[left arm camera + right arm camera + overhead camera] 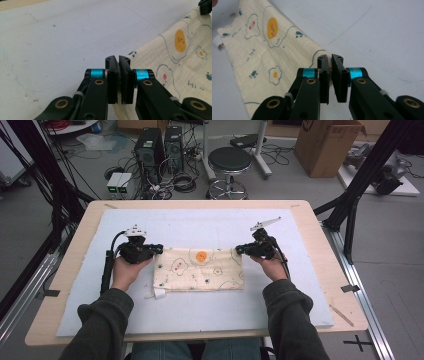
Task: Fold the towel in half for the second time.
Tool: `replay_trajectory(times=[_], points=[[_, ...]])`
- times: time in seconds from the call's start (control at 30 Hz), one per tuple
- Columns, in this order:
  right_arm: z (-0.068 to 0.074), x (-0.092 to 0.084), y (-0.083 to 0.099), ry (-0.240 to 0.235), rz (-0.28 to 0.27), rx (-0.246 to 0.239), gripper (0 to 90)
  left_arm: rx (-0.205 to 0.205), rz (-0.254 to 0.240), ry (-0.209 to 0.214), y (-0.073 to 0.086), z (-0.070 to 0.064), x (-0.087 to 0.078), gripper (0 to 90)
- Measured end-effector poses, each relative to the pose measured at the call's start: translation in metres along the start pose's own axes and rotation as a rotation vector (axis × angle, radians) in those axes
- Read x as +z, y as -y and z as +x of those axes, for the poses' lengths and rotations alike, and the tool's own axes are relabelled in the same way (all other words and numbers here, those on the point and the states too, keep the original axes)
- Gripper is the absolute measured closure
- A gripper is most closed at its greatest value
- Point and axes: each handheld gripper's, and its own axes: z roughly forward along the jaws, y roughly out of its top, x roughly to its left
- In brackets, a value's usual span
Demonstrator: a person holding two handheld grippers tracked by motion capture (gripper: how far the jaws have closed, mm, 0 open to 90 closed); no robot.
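Observation:
A cream cloth printed with fried eggs and small paw marks lies folded on the white mat. My left gripper is shut on the cloth's far left corner, and my right gripper is shut on its far right corner. In the left gripper view the jaws stand pressed together with a thin edge of the cloth between them. In the right gripper view the gripper pinches the cloth at its corner. The far edge looks slightly lifted between the two grippers.
The mat covers most of a wooden table. A thin wooden stick lies near the table's right front corner. Beyond the far edge stand a black stool, computer towers and a cardboard box.

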Motion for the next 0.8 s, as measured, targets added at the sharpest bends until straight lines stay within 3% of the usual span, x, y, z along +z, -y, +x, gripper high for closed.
replay_trajectory(times=[0.1, 0.27, 0.5, 0.63, 0.8], points=[[-0.007, 0.011, 0.003, 0.013, 0.016, 0.025, 84.7, -0.010, 0.029, -0.013, 0.004, 0.005, 0.008, 85.5], [-0.009, 0.022, 0.004, 0.024, 0.024, 0.027, 84.8, -0.032, 0.012, -0.016, 0.006, 0.009, 0.011, 85.5], [-0.008, 0.014, 0.005, 0.003, -0.021, 0.033, 84.7, -0.011, -0.001, 0.008, 0.006, 0.006, 0.007, 85.3], [-0.009, 0.013, 0.014, -0.007, -0.040, 0.056, 84.7, -0.019, -0.008, 0.018, 0.012, 0.004, 0.006, 85.4], [-0.006, 0.010, 0.015, -0.009, -0.046, 0.043, 84.7, -0.002, -0.027, 0.020, 0.010, 0.001, 0.001, 85.3]])
